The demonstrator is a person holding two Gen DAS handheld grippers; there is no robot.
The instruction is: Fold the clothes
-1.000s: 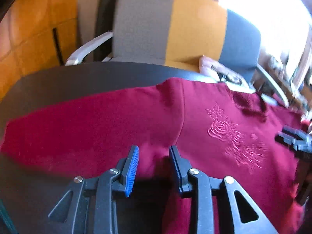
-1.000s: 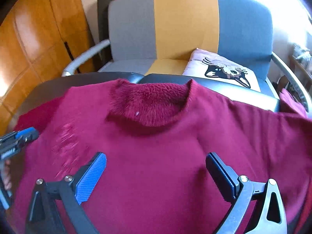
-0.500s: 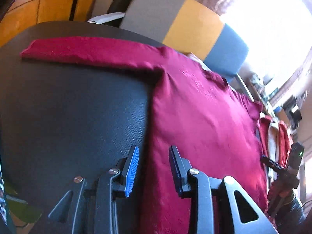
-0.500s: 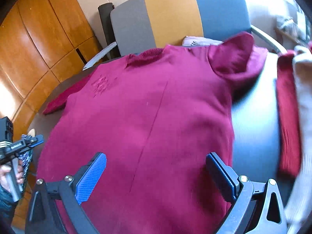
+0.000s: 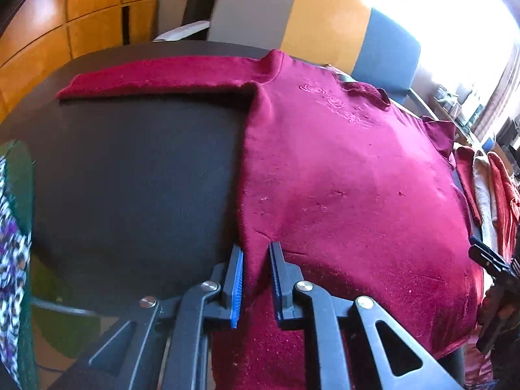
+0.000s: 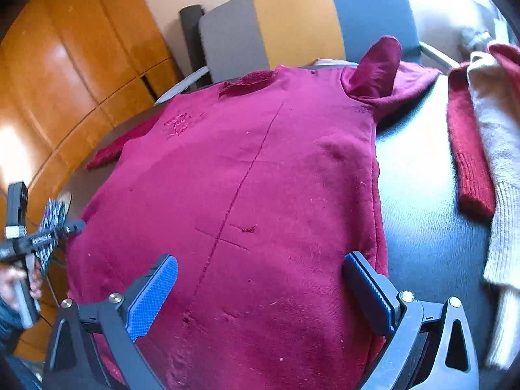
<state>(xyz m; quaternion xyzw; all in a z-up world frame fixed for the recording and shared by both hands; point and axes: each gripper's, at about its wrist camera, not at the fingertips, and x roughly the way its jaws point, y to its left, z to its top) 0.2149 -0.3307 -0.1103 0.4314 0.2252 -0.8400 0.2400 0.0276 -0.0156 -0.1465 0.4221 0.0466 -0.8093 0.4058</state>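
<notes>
My right claw (image 6: 260, 287) hung wide open over the lower part of the crimson fleece sweater (image 6: 247, 175), spread flat on the dark desk (image 6: 419, 201).

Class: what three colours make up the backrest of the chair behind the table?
Grey, mustard yellow and blue panels on the chair backrest, clearest in the right wrist view.

A lived-in room, home or office
A striped armchair (image 6: 299, 22) by wooden wall panels (image 6: 65, 74), a dark counter (image 5: 136, 175), more knitwear (image 6: 487, 149) piled beside a bright window
</notes>
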